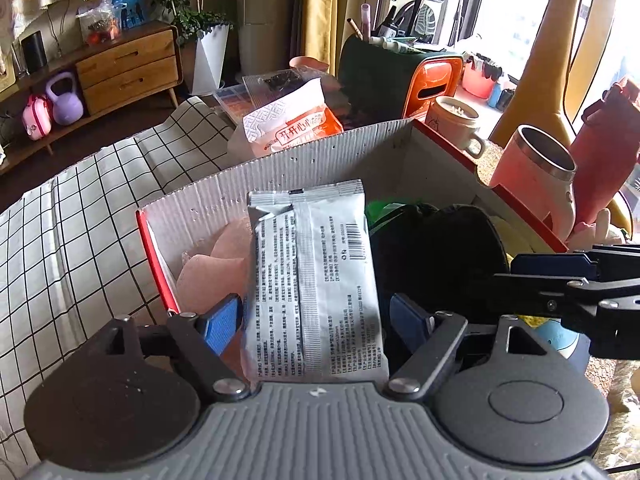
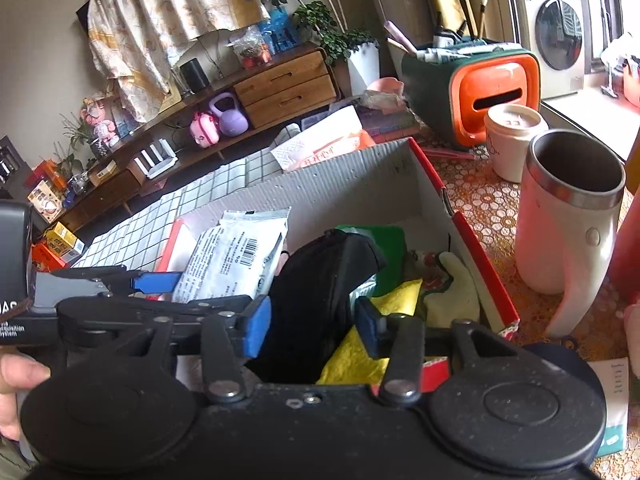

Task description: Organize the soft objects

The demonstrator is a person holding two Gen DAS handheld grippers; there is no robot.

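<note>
A cardboard box point(image 1: 320, 160) with red sides stands on the table. My left gripper point(image 1: 320, 320) is shut on a silver-white tissue packet point(image 1: 316, 272) and holds it upright over the box's left part. A pink soft item point(image 1: 216, 276) lies in the box behind it. My right gripper point(image 2: 312, 326) is over the box's near side, its jaws on either side of a black soft pouch point(image 2: 320, 280), seemingly closed on it. Yellow cloth point(image 2: 360, 348), a pale green glove point(image 2: 456, 292) and a green item point(image 2: 384, 240) lie in the box. The packet point(image 2: 236, 256) and the box point(image 2: 360, 184) also show in the right wrist view.
A pink steel-rimmed tumbler point(image 2: 568, 216), a white lidded cup point(image 2: 512, 140) and an orange-green organiser point(image 2: 472, 84) stand right of the box. A snack bag point(image 1: 288, 120) lies behind it. A checked cloth point(image 1: 80, 220) covers the surface to the left.
</note>
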